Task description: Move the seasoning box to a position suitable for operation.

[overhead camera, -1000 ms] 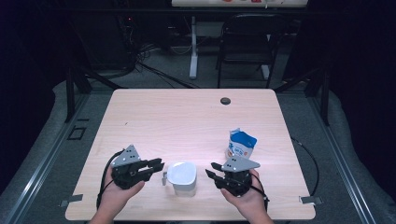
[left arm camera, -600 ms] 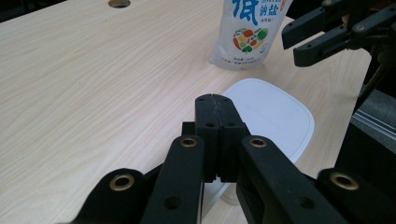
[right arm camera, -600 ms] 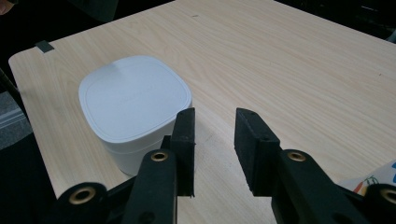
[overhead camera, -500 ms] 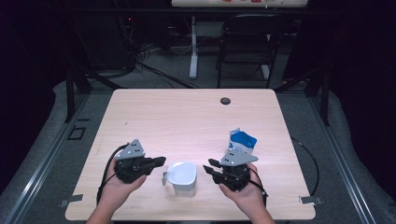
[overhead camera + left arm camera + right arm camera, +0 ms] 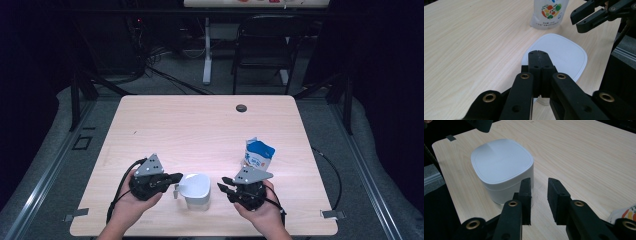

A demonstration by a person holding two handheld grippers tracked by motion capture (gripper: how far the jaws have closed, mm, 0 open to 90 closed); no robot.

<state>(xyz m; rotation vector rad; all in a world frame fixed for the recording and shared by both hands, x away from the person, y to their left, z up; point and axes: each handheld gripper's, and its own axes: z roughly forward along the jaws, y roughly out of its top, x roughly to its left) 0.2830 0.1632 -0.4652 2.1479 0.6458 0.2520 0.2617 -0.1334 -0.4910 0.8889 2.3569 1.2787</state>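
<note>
A white lidded container (image 5: 196, 192) (image 5: 501, 162) stands near the table's front edge, between my two grippers. My left gripper (image 5: 176, 177) (image 5: 538, 52) is shut, its jaws pressed together with nothing seen between them, and its tips lie over the near edge of the lid (image 5: 564, 55). My right gripper (image 5: 222, 184) (image 5: 539, 182) stands just right of the container, apart from it. Its jaws have just been closing; a narrow gap remains, with only bare table between them. A blue and white pouch (image 5: 259, 154) (image 5: 549, 12) stands behind the right gripper.
The light wooden table (image 5: 200, 125) has a dark round hole (image 5: 241, 108) near its far edge. A black chair (image 5: 262, 45) and cables lie beyond it on the floor. The table's front edge runs close under both hands.
The left gripper's jaws have come together and its tip now sits at the container's lid. The right gripper's jaws have narrowed. The pouch tilted briefly and stands again.
</note>
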